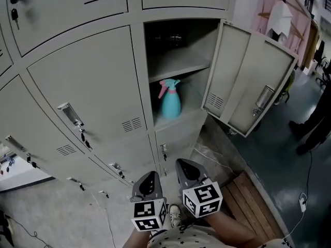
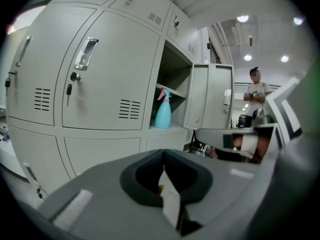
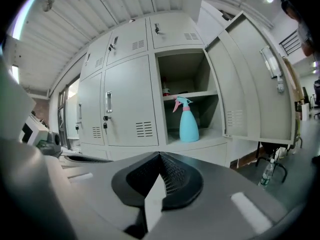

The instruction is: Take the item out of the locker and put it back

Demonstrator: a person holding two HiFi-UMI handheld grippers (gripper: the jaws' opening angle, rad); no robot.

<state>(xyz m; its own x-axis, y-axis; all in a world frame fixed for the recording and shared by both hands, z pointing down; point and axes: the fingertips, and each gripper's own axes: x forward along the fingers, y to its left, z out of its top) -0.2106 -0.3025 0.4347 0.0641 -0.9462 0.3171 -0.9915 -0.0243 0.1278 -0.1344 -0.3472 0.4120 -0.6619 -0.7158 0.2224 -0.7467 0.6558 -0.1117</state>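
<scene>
Spray bottle (image 1: 169,100) is standing upright in locker (image 1: 179,56) mid-frame, above right gripper (image 1: 187,169) (closed, empty), which is sitting nearer than left gripper (image 1: 149,182) (also closed).

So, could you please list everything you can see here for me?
Lockers: one bank, grey, filling the wall ahead.
Locker door: one, grey, swung open to the right.
Spray bottle: one, turquoise with pink trigger, upright in the open locker under its shelf.
Water bottle: one, clear, on the floor right of the lockers.
Bystander: one, light top, beyond the open door.
Left claw: one, grey, shut, empty.
Right claw: one, grey, shut, empty.
</scene>
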